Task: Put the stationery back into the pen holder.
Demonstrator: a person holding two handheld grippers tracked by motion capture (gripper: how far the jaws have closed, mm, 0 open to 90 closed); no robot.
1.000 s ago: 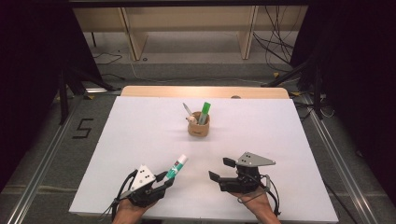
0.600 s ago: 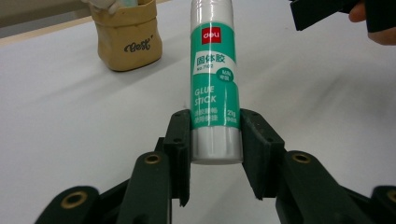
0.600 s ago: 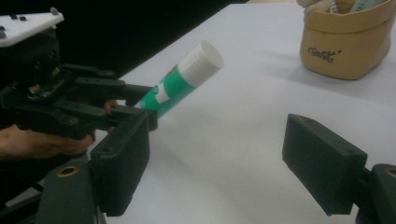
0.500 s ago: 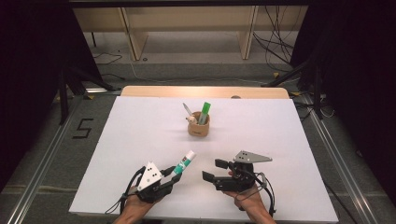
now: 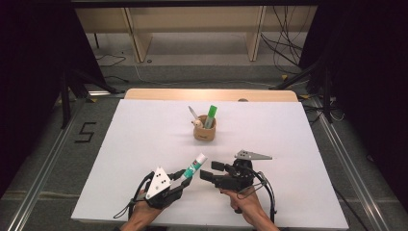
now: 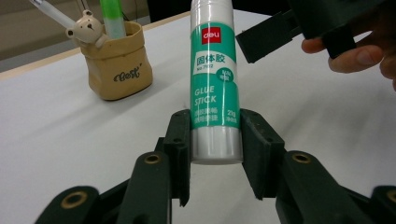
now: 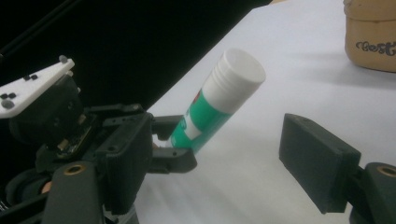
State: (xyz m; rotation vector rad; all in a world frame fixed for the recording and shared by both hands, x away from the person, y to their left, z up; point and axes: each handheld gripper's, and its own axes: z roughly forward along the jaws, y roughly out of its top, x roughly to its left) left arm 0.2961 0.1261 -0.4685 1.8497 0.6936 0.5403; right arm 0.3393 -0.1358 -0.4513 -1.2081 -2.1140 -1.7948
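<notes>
My left gripper (image 5: 185,177) is shut on the lower end of a green and white glue stick (image 5: 195,166), which slants up and to the right off the table. In the left gripper view both pads clamp the glue stick (image 6: 215,93) just above its white base. My right gripper (image 5: 210,172) points left at the stick's white cap, open. Its jaws have just been closing a little, and no pad touches anything. In the right gripper view the capped end of the glue stick (image 7: 219,102) lies just beyond my right gripper (image 7: 219,154), with the left gripper (image 7: 173,140) behind it.
A small tan pouch-shaped pen holder (image 5: 204,132) with a bear figure stands mid-table, holding a green marker (image 5: 210,114) and a pen (image 5: 193,114). The white table top (image 5: 288,134) has a wooden strip along its far edge; the floor around is dark.
My right gripper has slid left toward the glue stick's cap. The left gripper has shifted slightly right with the stick still clamped in it.
</notes>
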